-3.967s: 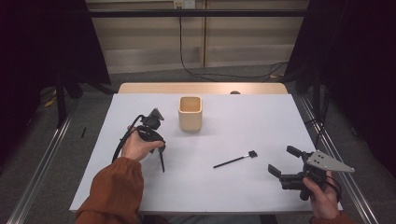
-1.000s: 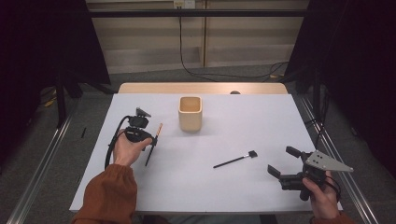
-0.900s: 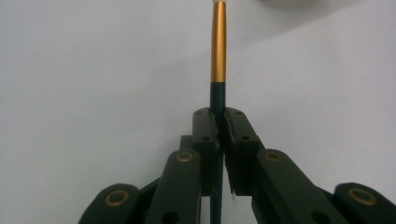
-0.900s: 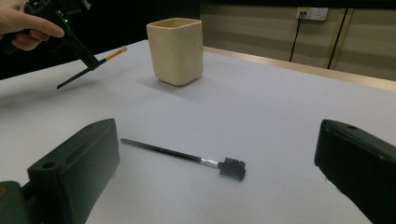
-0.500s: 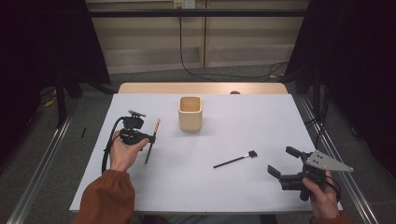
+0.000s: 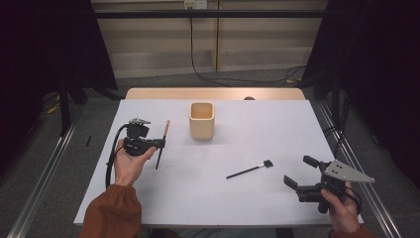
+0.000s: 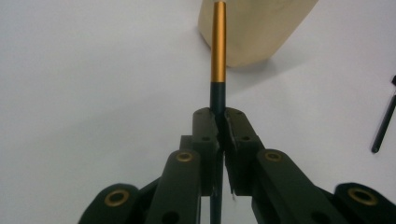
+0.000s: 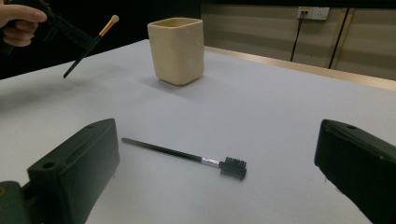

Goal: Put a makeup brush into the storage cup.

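My left gripper (image 6: 159, 144) is shut on a thin brush with a black handle and an orange-gold end (image 6: 163, 143), held above the white table left of the cream square cup (image 6: 201, 120). From the left gripper view the brush (image 7: 218, 51) runs up between the closed jaws toward the cup (image 7: 254, 25). A second black brush with a small comb head (image 6: 250, 169) lies flat on the table right of centre. My right gripper (image 6: 295, 174) rests open near the front right corner, facing that comb brush (image 8: 183, 153) and the cup (image 8: 176, 50) beyond it.
The white table sheet (image 6: 237, 198) has free room in front and around the cup. A wooden edge strip (image 6: 213, 93) runs along the far side. Dark floor, metal rails and cables surround the table.
My left hand has lifted the orange-tipped brush off the table and carried it left and farther back, turning it more upright. The right gripper and the comb brush have not moved.
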Demonstrator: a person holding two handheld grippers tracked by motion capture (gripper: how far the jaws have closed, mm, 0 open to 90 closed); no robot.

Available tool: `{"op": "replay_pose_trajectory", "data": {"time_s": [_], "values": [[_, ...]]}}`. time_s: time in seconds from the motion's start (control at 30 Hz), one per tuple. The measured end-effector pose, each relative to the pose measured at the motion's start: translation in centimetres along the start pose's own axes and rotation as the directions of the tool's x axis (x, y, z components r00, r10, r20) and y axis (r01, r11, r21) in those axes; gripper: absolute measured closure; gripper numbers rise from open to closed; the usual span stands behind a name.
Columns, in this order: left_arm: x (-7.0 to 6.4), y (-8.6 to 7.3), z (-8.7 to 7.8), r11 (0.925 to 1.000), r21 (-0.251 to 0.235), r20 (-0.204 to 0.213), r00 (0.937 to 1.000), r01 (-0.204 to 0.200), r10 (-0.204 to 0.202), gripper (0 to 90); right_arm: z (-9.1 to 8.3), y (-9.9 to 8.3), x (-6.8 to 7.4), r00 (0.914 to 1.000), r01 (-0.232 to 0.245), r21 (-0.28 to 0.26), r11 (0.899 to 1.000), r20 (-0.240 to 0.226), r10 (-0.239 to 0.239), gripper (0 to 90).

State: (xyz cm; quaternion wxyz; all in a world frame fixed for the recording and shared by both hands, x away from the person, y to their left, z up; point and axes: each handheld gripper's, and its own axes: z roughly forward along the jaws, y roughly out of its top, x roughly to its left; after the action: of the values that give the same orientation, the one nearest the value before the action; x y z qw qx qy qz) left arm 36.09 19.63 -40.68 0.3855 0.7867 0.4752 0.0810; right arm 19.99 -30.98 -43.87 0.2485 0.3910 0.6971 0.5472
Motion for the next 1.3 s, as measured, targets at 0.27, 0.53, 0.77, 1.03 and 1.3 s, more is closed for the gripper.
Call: {"op": "replay_pose_trajectory", "data": {"time_s": [0.27, 0.53, 0.77, 1.03, 1.3], "values": [[-0.2, -0.1, -0.8, 0.9971, -0.071, 0.013, 0.9995, -0.028, 0.029, 84.0, 0.0, 0.0, 0.0, 1.0, 0.0, 0.0, 1.0, 0.001, 0.0, 0.0], [-0.3, -0.5, -1.6, 0.985, -0.17, 0.021, 0.9993, -0.027, 0.031, 84.0, 0.0, 0.0, 0.1, 1.0, 0.0, -0.002, 1.0, 0.0, 0.0, 0.0], [-0.4, -0.6, -2.3, 0.9681, -0.244, 0.046, 0.9964, -0.057, 0.071, 83.9, 0.0, 0.0, 0.1, 1.0, -0.001, 0.0, 1.0, 0.003, 0.001, 0.0], [-0.7, -0.7, -3.0, 0.9417, -0.327, 0.045, 0.9941, -0.079, 0.099, 83.9, 0.0, 0.0, 0.0, 1.0, -0.003, -0.004, 1.0, 0.009, 0.003, 0.0], [-0.6, -1.2, -3.5, 0.911, -0.404, 0.023, 0.9945, -0.085, 0.103, 83.8, 0.0, 0.0, 0.0, 1.0, -0.003, -0.007, 1.0, 0.006, 0.003, 0.0]]}}
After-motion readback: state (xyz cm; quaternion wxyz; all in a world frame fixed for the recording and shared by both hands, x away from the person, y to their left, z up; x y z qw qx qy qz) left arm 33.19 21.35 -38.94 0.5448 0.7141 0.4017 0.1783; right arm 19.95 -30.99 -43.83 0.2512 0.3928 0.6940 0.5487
